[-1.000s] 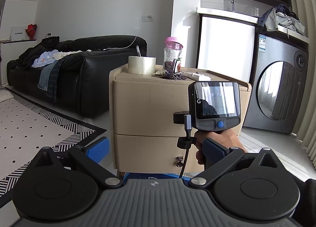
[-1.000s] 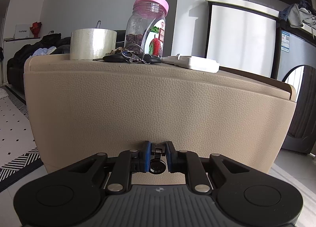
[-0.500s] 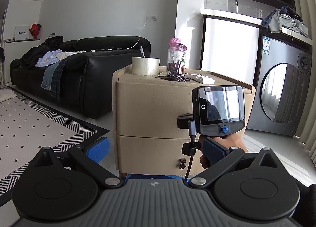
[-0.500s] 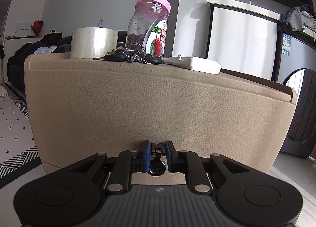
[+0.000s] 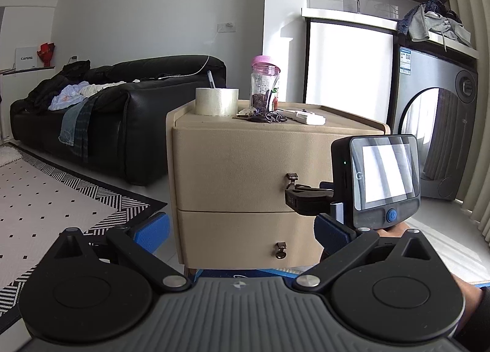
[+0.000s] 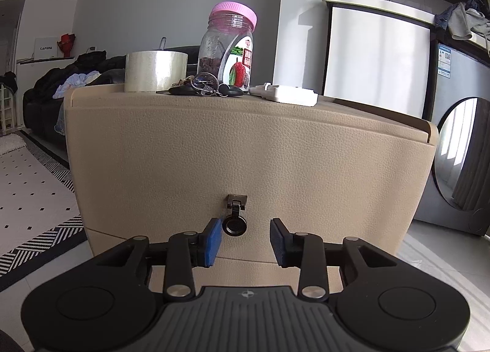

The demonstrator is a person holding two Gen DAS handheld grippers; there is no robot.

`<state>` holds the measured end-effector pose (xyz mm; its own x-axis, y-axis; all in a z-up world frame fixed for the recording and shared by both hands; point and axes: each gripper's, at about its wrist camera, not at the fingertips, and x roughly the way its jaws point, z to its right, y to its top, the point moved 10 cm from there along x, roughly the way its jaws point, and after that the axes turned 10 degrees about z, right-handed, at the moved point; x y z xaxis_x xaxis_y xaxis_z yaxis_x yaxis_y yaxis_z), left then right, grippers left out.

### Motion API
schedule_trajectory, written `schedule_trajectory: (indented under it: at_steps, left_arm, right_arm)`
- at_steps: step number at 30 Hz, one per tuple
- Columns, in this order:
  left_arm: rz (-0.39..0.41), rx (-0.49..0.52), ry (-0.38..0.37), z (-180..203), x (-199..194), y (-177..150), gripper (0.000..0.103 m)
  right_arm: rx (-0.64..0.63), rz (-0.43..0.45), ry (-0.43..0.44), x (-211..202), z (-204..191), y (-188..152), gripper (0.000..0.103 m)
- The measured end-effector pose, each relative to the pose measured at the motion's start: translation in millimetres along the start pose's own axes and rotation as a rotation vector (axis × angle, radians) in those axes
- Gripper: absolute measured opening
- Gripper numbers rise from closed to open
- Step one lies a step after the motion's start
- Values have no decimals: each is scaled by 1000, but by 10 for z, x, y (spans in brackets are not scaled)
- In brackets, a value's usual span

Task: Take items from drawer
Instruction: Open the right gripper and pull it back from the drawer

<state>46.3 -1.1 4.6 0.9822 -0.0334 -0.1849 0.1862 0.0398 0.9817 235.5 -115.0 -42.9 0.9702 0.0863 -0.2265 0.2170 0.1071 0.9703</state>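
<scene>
On top of the beige cabinet (image 6: 251, 149) I count four items: a tape roll (image 6: 155, 71) at the left, a key bunch (image 6: 205, 90) just in front and to its right, a pink-lidded jar (image 6: 228, 47) behind the keys, and a white flat block (image 6: 284, 95) at the right. Front of cabinet: two drawers, both flush and shut. Top drawer (image 5: 232, 168) carries a small metal ring pull (image 6: 234, 220) hanging from a clasp; bottom drawer (image 5: 239, 238) carries a like pull (image 5: 280, 250). Right gripper (image 6: 243, 241): I see its blue pads spread apart, one on either side of the top pull, the left pad just beside the ring and the right pad clear of it, nothing held. In the left view that same gripper (image 5: 291, 195) reaches level toward the top drawer's face, its screen unit facing me and a hand (image 5: 395, 231) showing beneath it. Left gripper (image 5: 239, 229): I see it wide open and empty, held well back from the cabinet and low, roughly level with the bottom drawer. Surroundings: black sofa (image 5: 122, 113) with clothes heaped on it at the left, patterned black-and-white rug (image 5: 46, 195) on the floor, washing machine (image 5: 441, 137) at the right, more clothes piled on the counter above it. Drawer contents are hidden from me.
</scene>
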Motion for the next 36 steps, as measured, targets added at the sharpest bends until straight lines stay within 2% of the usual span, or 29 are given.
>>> schedule_trajectory:
  at_steps: [4, 8, 21, 28, 32, 36]
  left_arm:
    - [0, 2, -6, 44, 4, -9, 103]
    - [17, 16, -7, 71, 10, -8, 103]
    - [6, 2, -14, 79, 121, -33, 103]
    - [2, -7, -30, 114, 159, -36, 103]
    - [-8, -11, -38, 123, 179, -49, 103]
    - [-10, -10, -38, 120, 176, -56, 103]
  right_arm:
    - [10, 5, -5, -152, 89, -14, 39]
    - [12, 4, -20, -286, 245, -27, 46]
    - [52, 53, -55, -997, 649, 47, 48]
    - [61, 81, -60, -1299, 696, 101, 53]
    - [53, 88, -40, -1457, 653, 96, 59]
    - [53, 92, -26, -1576, 616, 84, 59]
